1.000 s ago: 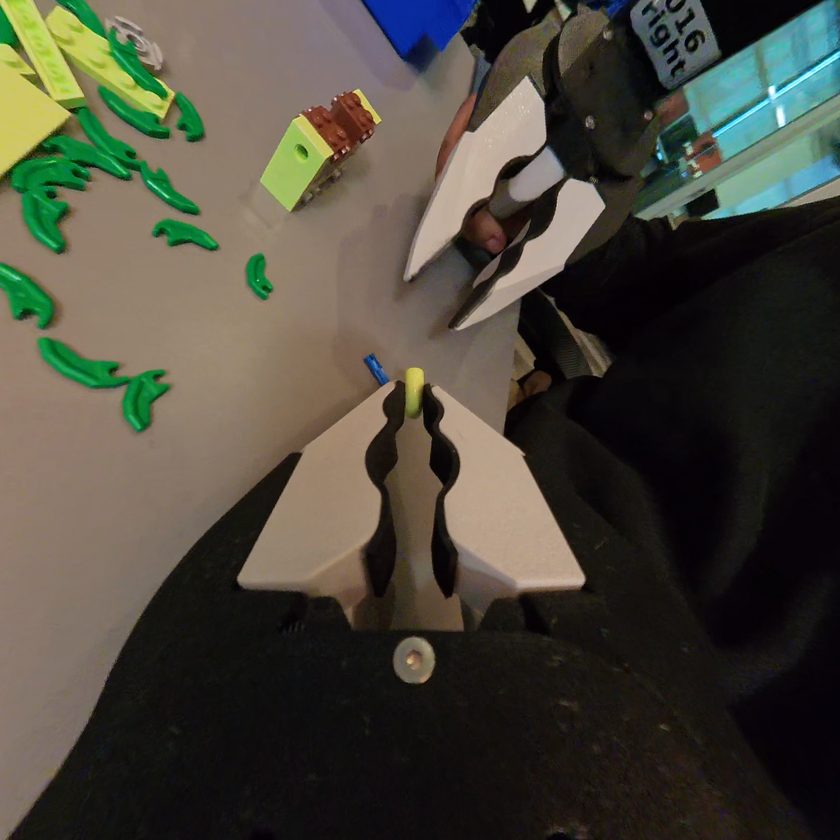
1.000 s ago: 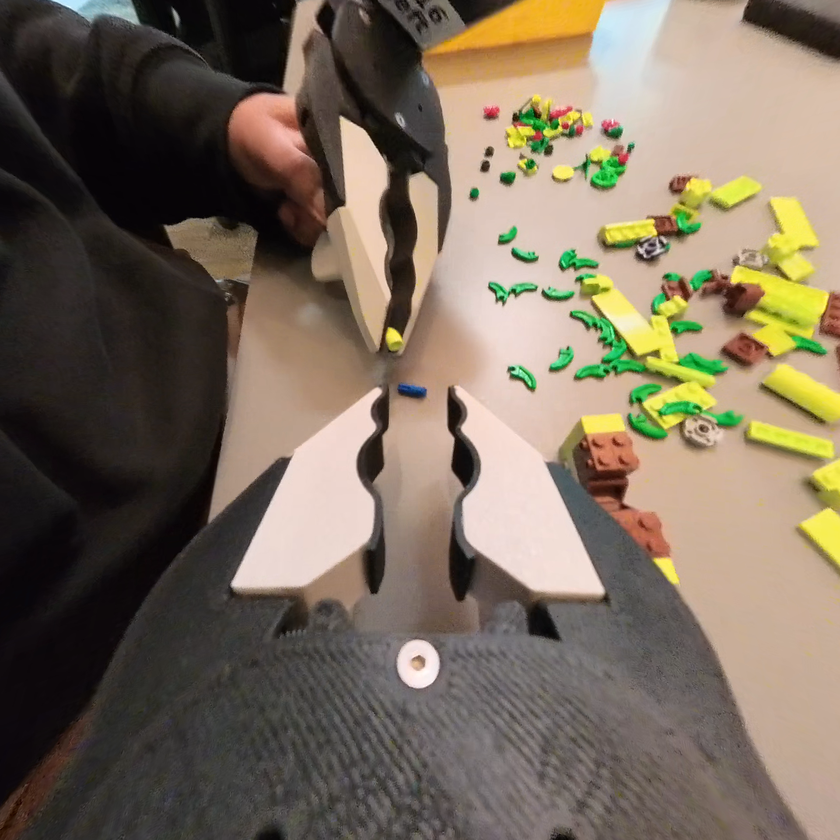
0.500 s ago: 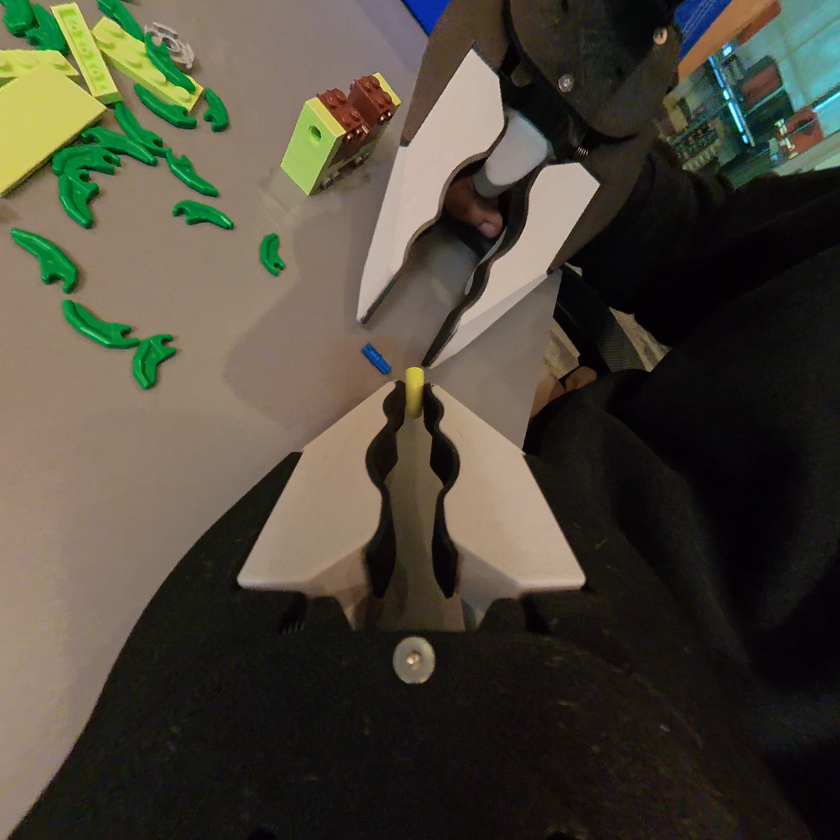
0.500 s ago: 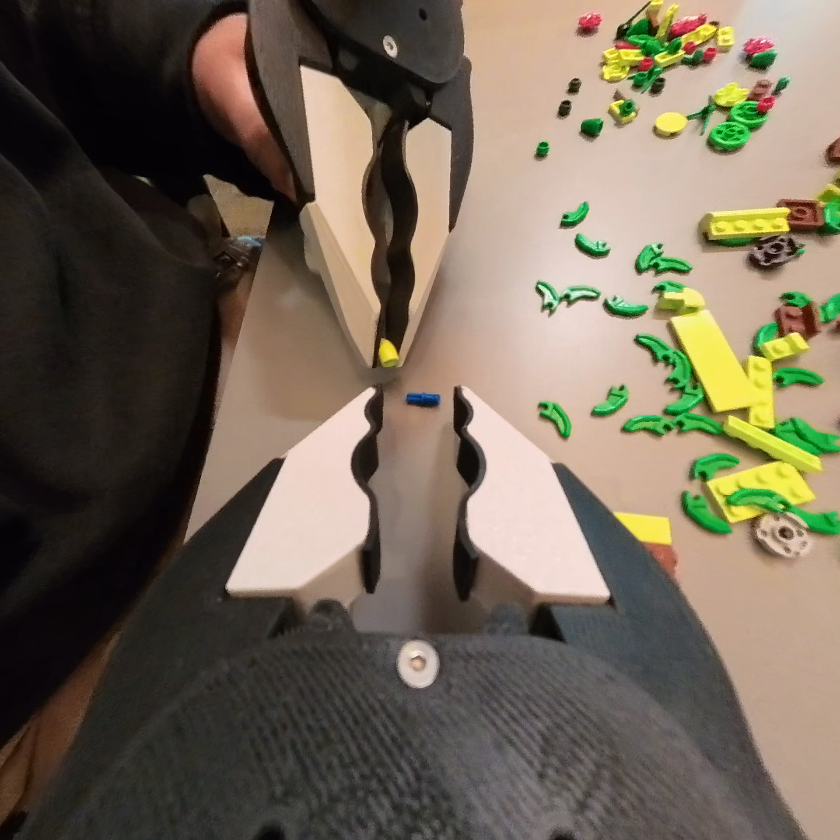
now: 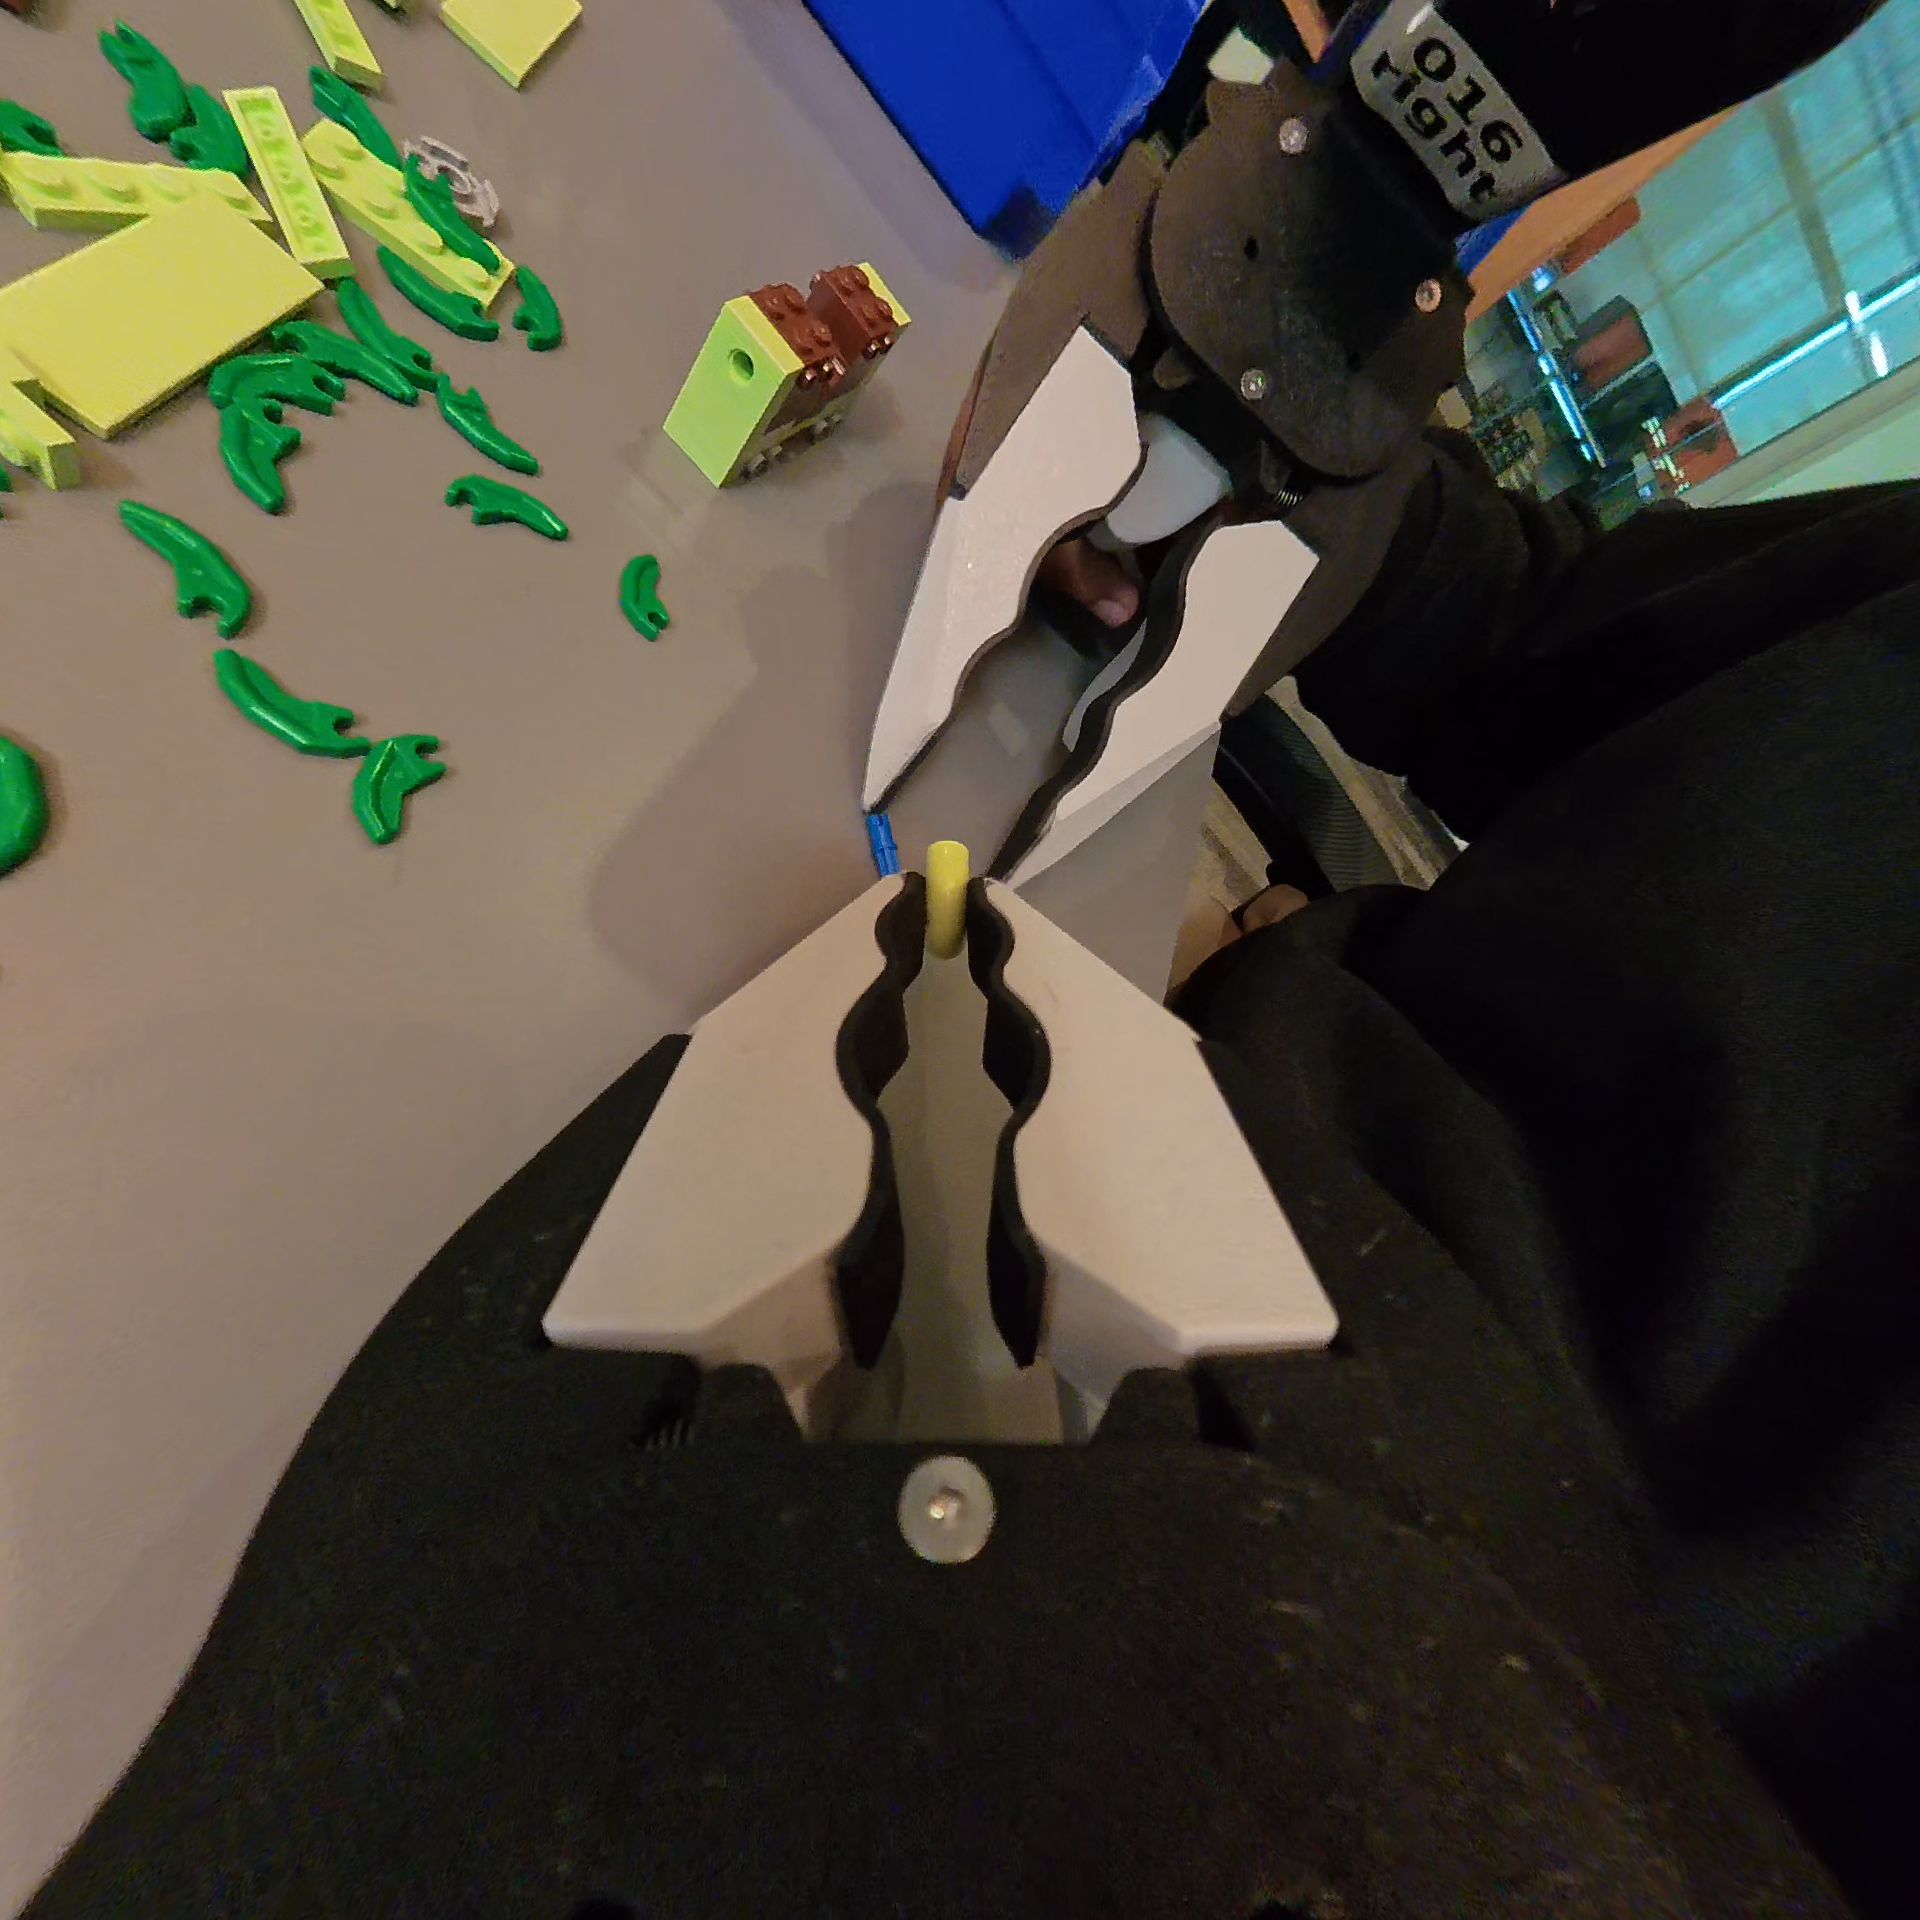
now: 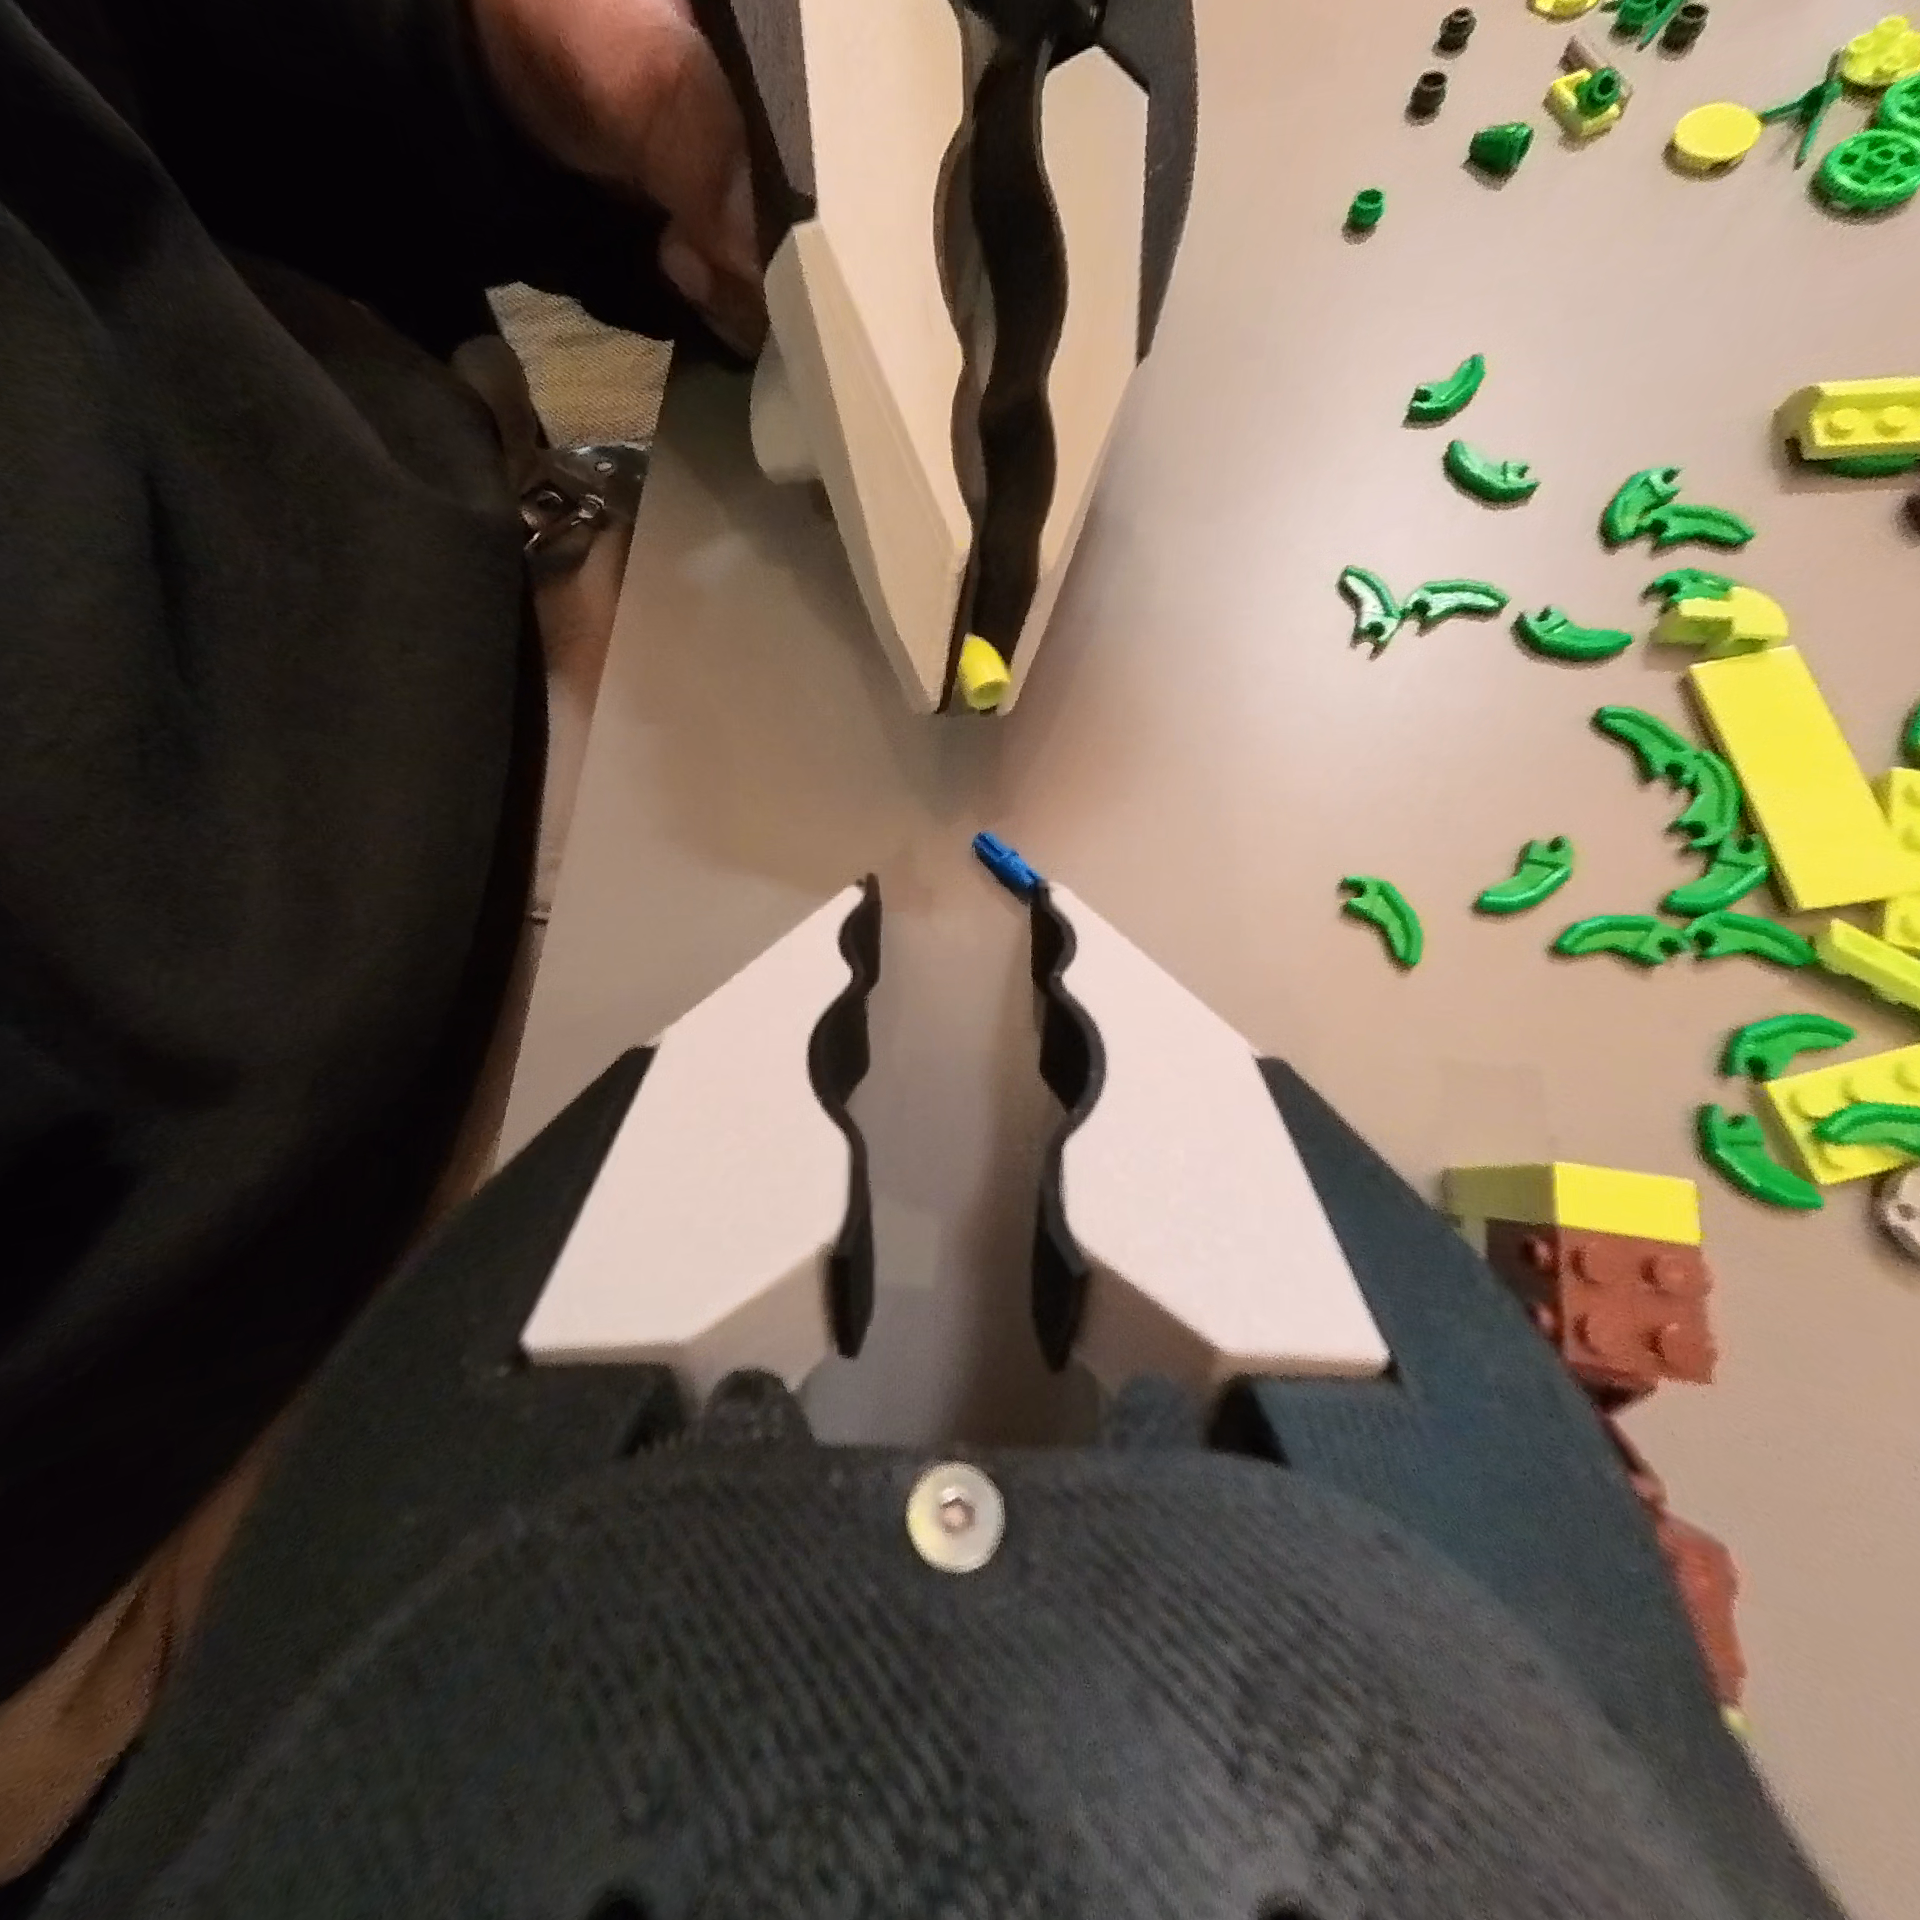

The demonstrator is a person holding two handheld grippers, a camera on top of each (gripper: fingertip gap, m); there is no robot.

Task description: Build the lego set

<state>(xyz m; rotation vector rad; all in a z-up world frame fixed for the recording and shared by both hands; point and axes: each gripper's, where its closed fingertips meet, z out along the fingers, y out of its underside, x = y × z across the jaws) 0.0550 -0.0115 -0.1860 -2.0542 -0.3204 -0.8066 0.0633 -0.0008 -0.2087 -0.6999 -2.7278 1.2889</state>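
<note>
Clearly the build is young: loose leaves [image 5: 286,712] and plates [image 5: 145,312] litter the desk [image 5: 312,1039], and only a small brown-and-lime block [image 5: 779,374] stands assembled. The left gripper [image 5: 945,883] pinches a yellow piece [image 5: 947,909]. The right gripper [image 6: 951,899], jaws parted, points down at the blue pin [image 6: 1005,861], one tip touching it.

Both wrist cams sit close over the counter [image 5: 312,1039], facing each other along their tools. Shared: blue pin [image 5: 881,840] [image 6: 1004,861] at frame centre, each opposite tool in the upper frame.
</note>
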